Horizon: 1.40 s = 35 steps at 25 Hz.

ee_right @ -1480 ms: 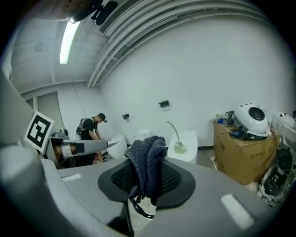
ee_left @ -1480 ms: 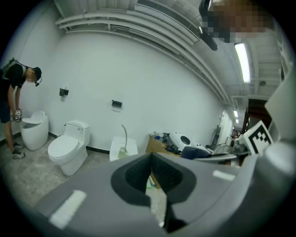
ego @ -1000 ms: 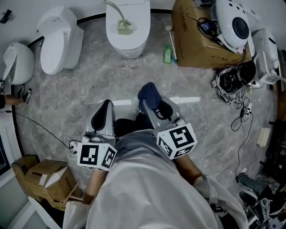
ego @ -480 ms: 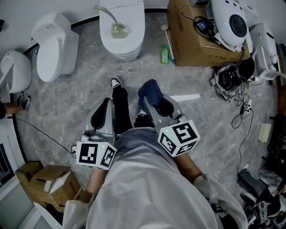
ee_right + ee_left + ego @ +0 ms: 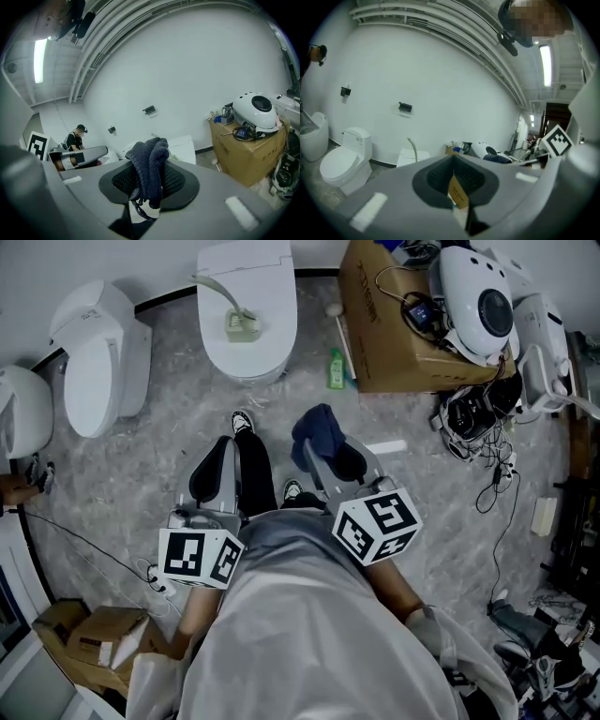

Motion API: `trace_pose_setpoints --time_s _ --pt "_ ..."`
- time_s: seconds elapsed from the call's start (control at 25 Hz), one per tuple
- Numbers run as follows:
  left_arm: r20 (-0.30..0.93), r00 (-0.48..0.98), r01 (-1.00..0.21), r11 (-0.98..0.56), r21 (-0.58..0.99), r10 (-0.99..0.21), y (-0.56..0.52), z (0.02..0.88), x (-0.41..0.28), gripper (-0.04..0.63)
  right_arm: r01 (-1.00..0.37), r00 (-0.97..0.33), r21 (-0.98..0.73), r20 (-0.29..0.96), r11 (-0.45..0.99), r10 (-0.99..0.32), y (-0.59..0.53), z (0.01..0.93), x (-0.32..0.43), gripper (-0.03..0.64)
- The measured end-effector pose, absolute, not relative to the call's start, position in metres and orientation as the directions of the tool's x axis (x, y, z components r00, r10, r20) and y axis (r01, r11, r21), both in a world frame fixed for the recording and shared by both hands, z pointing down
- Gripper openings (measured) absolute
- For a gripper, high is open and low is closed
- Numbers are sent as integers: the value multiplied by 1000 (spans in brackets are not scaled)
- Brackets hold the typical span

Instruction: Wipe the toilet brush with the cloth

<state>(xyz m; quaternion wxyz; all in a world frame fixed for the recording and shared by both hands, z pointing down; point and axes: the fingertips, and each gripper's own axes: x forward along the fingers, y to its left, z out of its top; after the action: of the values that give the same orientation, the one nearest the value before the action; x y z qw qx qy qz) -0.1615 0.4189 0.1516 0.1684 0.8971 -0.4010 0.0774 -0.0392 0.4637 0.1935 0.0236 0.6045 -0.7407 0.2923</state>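
Since a second ago the person has stepped forward: a shoe [image 5: 242, 420] now shows ahead of the jaws, and the toilet [image 5: 272, 306] beyond it has drawn nearer. Both grippers stay side by side. The right gripper [image 5: 319, 448] keeps its jaws clamped on the dark blue cloth [image 5: 317, 430], which bunches over the tips and hides them. The left gripper [image 5: 224, 448] has its jaws closed together; a small tan slip [image 5: 458, 194] shows at their seam, too unclear to name. The toilet brush [image 5: 240, 324] lies on the closed toilet lid, ahead of both jaws and well apart, its thin handle faint against the white.
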Motion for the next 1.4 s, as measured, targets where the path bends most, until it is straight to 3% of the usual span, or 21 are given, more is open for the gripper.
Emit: trace_pose_setpoints --time_s 0.88,1.4 --pt "276 700 -714 -643 278 -658 169 135 -178 0 -920 -252 -385 446 69 -859 229 184 -63 114" --pt "305 726 -688 -638 347 -617 60 168 -195 0 -933 -199 -359 492 11 -848 145 189 -81 114"
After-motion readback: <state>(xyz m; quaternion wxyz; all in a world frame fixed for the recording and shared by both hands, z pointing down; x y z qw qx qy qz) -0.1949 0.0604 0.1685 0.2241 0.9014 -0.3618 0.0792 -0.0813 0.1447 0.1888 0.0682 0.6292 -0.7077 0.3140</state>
